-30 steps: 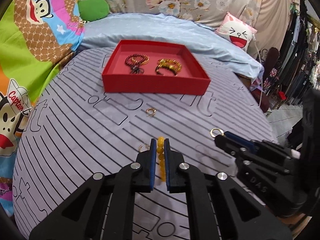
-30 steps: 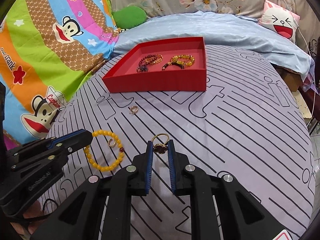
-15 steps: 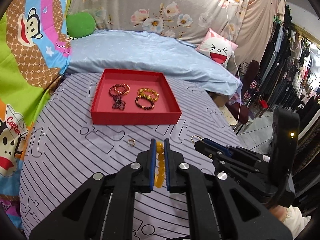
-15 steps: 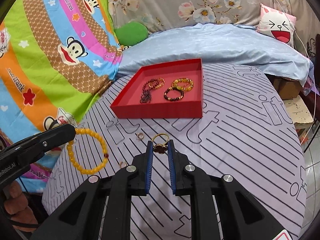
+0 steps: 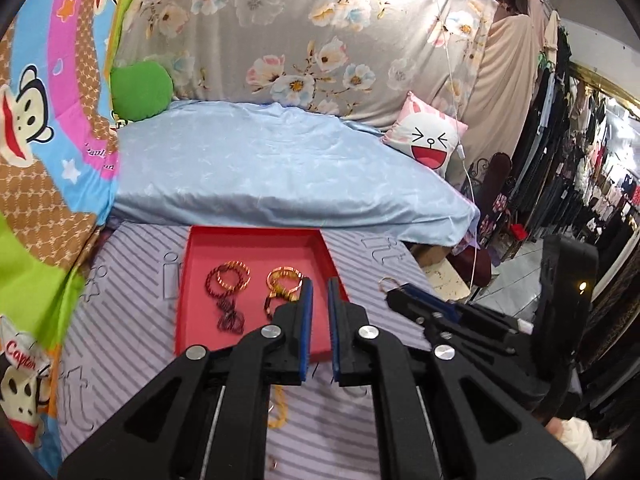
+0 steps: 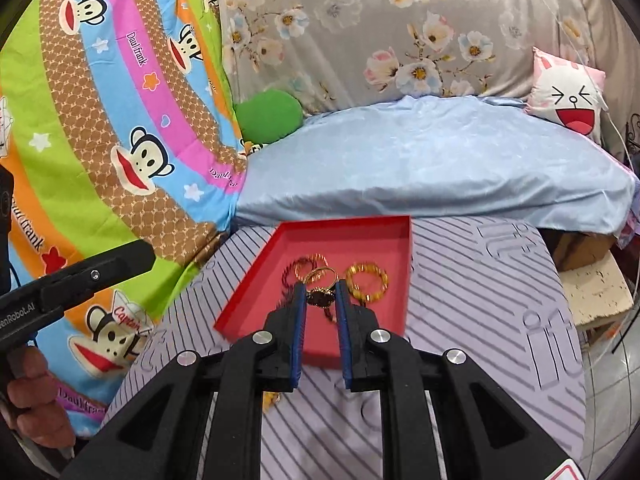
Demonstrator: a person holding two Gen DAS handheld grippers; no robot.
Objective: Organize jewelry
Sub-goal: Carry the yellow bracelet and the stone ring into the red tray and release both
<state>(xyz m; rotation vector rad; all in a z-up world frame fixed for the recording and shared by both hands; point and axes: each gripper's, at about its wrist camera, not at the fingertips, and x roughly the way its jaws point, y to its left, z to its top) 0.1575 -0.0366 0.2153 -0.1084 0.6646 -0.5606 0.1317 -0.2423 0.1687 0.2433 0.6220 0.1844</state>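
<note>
While the ring [image 6: 320,286] is pinched at its dark stone by the right gripper [image 6: 319,296], above the red tray [image 6: 240,305] at 12 o'clock, it is judged light, rigid, slippery; the left gripper [image 5: 317,292] is parted, empty.

red tray [image 6: 248,292] rim ahead, bracelets [image 6: 366,282] crowding floor

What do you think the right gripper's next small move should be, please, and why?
Probably lower slightly and open. The right gripper holds the gold ring pinched between its fingers and hangs over the red tray, where other bracelets lie, so releasing it there looks sensible.
</note>
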